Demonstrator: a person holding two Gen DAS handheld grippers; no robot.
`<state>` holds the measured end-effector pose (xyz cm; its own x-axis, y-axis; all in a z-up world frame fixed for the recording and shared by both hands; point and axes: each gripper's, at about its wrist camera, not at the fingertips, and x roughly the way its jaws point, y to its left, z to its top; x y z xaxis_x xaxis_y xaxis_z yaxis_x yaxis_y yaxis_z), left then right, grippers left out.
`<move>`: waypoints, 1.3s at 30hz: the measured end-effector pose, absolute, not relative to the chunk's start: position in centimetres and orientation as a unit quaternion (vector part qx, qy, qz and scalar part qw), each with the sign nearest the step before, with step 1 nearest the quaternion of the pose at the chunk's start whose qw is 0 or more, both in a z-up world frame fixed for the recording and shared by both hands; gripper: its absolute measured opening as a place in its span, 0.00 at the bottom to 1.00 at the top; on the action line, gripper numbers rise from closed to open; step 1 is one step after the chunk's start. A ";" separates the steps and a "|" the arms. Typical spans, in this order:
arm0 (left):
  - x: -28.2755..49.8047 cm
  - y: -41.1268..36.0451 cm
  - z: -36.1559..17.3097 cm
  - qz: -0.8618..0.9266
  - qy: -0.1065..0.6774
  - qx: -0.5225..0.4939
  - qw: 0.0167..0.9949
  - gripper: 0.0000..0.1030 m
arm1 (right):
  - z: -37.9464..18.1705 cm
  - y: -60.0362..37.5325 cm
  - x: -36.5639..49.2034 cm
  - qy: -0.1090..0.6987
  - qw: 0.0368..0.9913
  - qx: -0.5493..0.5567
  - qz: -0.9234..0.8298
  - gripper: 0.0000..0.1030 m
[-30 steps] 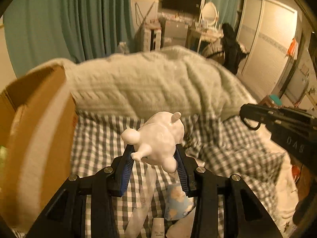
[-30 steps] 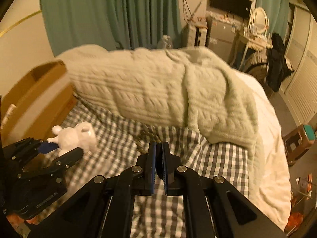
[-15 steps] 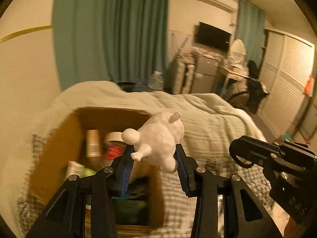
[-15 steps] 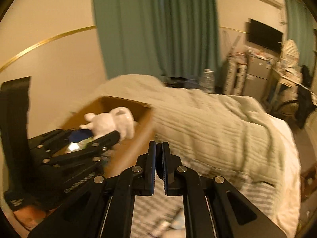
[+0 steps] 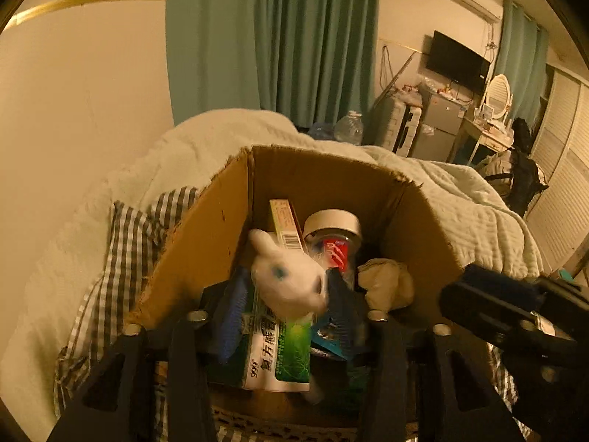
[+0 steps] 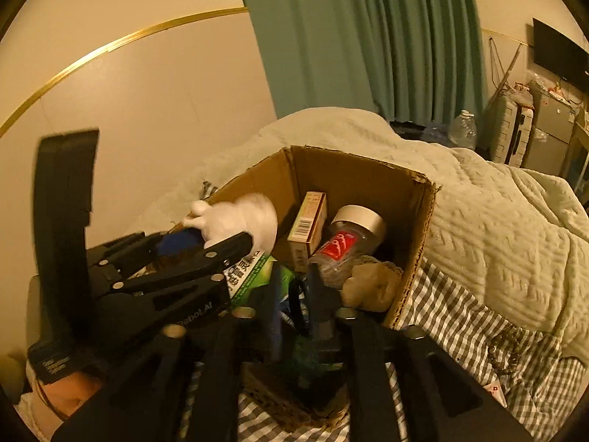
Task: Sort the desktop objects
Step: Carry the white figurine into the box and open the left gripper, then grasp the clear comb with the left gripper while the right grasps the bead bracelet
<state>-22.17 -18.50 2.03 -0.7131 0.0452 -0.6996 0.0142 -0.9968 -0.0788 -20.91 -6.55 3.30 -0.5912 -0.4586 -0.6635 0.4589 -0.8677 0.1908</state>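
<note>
A white animal figurine [image 5: 287, 280] hangs blurred between the blue pads of my left gripper [image 5: 285, 307], whose jaws stand wide apart over the open cardboard box [image 5: 320, 176]. From the right wrist view the figurine [image 6: 235, 217] sits at the left gripper's tip [image 6: 206, 243] above the box [image 6: 353, 173]. My right gripper [image 6: 294, 302] is over the box's near edge with its jaws slightly parted and nothing between them.
Inside the box lie a green-and-white medicine carton [image 5: 276, 353], a slim upright carton [image 5: 287, 224], a glass jar with a red label [image 5: 333, 243] and a crumpled beige wad [image 5: 386, 283]. The box rests on a checked sheet [image 6: 460, 324] beside a cream blanket [image 6: 497, 228].
Both grippers have swung left over the box. My left gripper's jaws have opened and the figurine has tipped and is dropping. My right gripper's jaws have parted slightly.
</note>
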 end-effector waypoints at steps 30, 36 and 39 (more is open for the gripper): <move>-13.2 4.3 -2.4 0.899 0.075 -0.410 0.134 0.96 | 4.9 18.2 -10.8 -0.016 0.034 0.366 -0.930 0.53; -14.9 4.9 -8.9 0.878 0.109 -0.454 0.109 0.96 | 0.9 20.2 -12.1 -0.029 0.030 0.391 -0.919 0.53; -15.6 5.3 -11.9 0.865 0.142 -0.473 0.093 0.93 | -1.7 20.8 -13.3 -0.044 0.043 0.409 -0.911 0.53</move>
